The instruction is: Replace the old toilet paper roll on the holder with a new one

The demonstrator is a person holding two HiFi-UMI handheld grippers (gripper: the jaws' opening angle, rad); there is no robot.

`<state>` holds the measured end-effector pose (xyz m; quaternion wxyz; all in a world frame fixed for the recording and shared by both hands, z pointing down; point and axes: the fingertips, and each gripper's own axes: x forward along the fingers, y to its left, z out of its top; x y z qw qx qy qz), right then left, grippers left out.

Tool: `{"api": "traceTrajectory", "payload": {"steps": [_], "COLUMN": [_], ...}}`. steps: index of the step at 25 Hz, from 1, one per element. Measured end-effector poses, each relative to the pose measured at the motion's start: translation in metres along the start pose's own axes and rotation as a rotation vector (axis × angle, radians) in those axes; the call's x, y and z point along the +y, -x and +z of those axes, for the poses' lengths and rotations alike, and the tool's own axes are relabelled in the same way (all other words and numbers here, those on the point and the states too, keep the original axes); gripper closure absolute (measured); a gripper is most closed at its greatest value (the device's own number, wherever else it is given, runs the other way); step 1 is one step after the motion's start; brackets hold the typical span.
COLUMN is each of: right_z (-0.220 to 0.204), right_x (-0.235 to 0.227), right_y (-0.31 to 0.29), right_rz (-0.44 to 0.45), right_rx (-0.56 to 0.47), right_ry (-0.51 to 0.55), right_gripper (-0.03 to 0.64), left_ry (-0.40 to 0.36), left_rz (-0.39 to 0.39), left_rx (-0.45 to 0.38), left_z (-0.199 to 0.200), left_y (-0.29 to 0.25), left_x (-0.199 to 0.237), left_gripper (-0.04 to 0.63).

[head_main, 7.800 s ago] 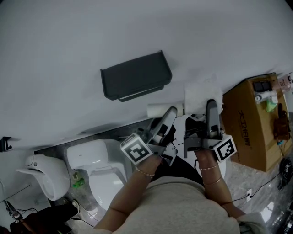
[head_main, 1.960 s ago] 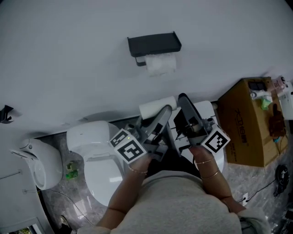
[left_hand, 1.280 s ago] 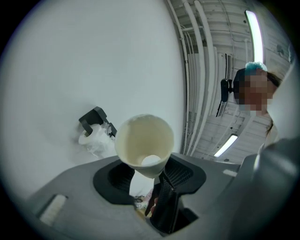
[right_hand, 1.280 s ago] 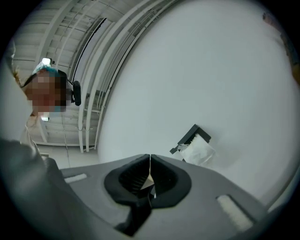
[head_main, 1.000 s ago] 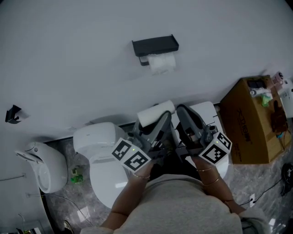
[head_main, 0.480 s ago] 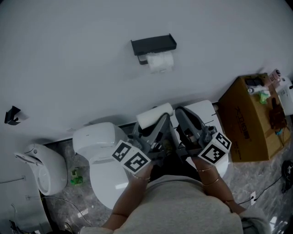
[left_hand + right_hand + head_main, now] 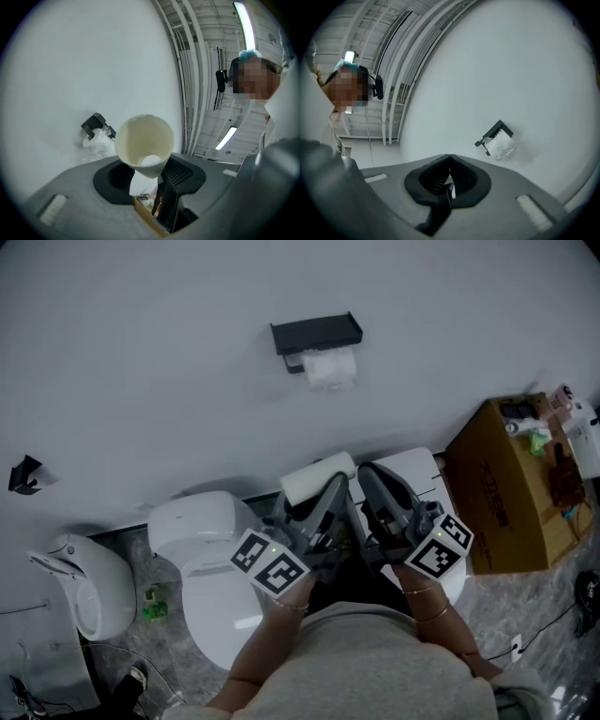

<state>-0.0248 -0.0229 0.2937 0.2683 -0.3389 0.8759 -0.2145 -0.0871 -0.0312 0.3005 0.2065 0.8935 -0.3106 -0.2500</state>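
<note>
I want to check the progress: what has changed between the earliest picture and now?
The right claw has left the new roll, now on the holder, and drew back shut. Both claws are farther from the wall. The left claw holds the old tube as before.

It was a toilet room: a white toilet [image 7: 202,531] stood on a grey stone floor [image 7: 525,615] beneath a black wall-mounted paper holder [image 7: 316,334]. A cardboard box [image 7: 502,488] sat alongside.
</note>
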Motion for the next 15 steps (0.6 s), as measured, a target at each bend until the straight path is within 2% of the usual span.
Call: {"api": "traceTrajectory", "payload": {"steps": [15], "right_z": [0.0038], "right_x": [0.0012], "right_y": [0.0046], "right_rz": [-0.007], "right_rx": [-0.017], "right_ry": [0.040], "right_gripper": [0.614], "left_ry": [0.001], "left_rz": [-0.019], "left_rx": [-0.001], "left_z": [-0.0007], "left_y": [-0.0026], "left_x": [-0.0003], "left_gripper": [0.387]}}
